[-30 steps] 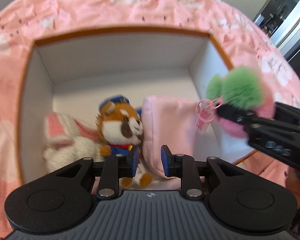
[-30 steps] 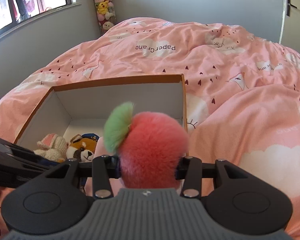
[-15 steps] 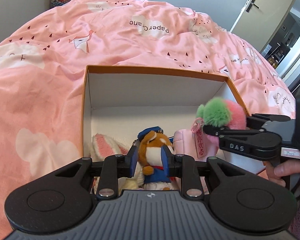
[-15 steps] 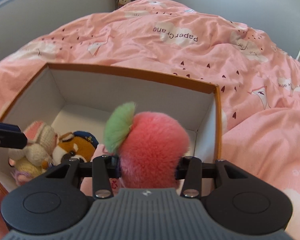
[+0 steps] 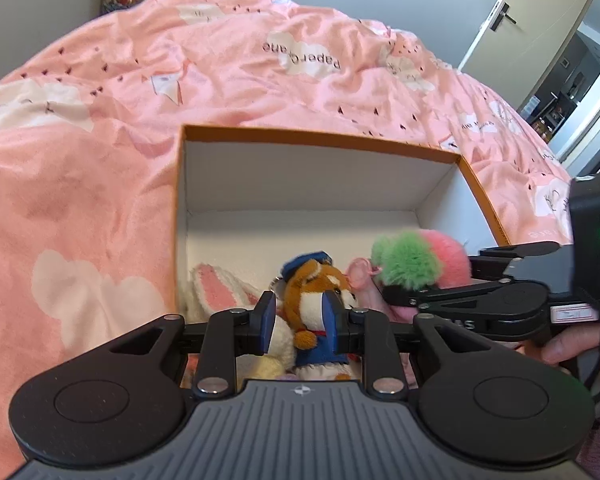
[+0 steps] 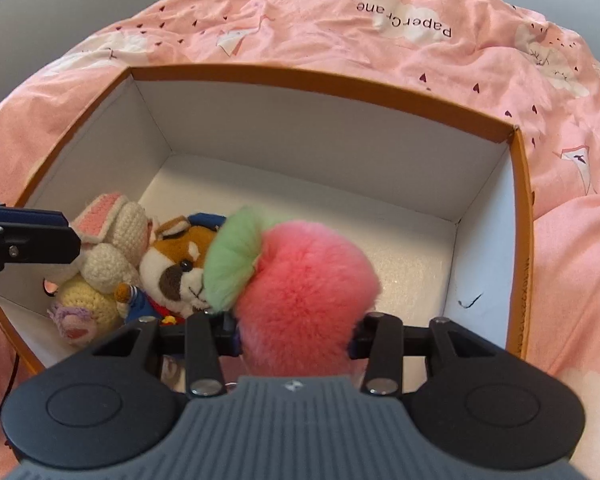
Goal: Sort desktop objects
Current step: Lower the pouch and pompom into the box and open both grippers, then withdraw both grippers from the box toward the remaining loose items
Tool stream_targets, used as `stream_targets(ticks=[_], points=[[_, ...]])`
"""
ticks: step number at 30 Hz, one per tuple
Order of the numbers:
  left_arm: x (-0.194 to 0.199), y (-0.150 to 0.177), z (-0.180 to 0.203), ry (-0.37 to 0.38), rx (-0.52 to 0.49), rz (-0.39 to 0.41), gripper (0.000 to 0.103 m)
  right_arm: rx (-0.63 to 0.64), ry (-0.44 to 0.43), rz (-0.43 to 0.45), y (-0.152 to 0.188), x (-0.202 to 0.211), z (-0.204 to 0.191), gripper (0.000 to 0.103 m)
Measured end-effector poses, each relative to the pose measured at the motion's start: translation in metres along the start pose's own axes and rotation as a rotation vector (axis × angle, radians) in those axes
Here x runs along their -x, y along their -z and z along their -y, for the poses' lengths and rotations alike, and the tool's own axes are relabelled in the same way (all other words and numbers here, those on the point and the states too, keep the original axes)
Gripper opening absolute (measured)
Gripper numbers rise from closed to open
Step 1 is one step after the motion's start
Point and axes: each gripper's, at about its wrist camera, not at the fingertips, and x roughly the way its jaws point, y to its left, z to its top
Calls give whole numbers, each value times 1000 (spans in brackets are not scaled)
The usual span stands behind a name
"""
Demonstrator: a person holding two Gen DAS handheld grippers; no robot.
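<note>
An orange-rimmed white cardboard box (image 6: 324, 80) sits on the pink bed. My right gripper (image 6: 296, 340) is shut on a fluffy pink peach plush with a green leaf tuft (image 6: 300, 280) and holds it over the box's near right part; the peach also shows in the left wrist view (image 5: 420, 260). In the box's near left corner lie a fox plush in a blue cap (image 6: 180, 260) and a crocheted rabbit (image 6: 112, 248). My left gripper (image 5: 300, 326) is open and empty, above the box's near edge, with the fox (image 5: 316, 300) seen between its fingers.
A pink pouch (image 5: 364, 284) lies in the box under the peach, mostly hidden. The pink duvet (image 5: 100, 160) surrounds the box. The box's far half (image 6: 340, 200) is bare white floor. A door (image 5: 540, 20) stands at the far right.
The right gripper has moved forward and down over the box with the peach. The left gripper has drawn back and up from the box, still open.
</note>
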Motion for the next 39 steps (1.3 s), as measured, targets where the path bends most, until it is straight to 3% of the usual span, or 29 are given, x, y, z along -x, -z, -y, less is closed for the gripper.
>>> stream_targets(ticks=[4, 8, 16, 29, 39], points=[[7, 0, -5, -26, 5, 33, 28, -31, -64, 31, -5, 14, -5, 46], [21, -5, -16, -48, 76, 106, 28, -46, -149, 82, -20, 23, -24, 46], [38, -15, -29, -154, 95, 164, 28, -70, -192, 111, -52, -9, -64, 46], [32, -10, -38, -193, 98, 129, 28, -88, -214, 125, -61, -20, -75, 49], [40, 6, -11, -202, 5, 154, 28, -35, -134, 219, -20, 30, -79, 49]])
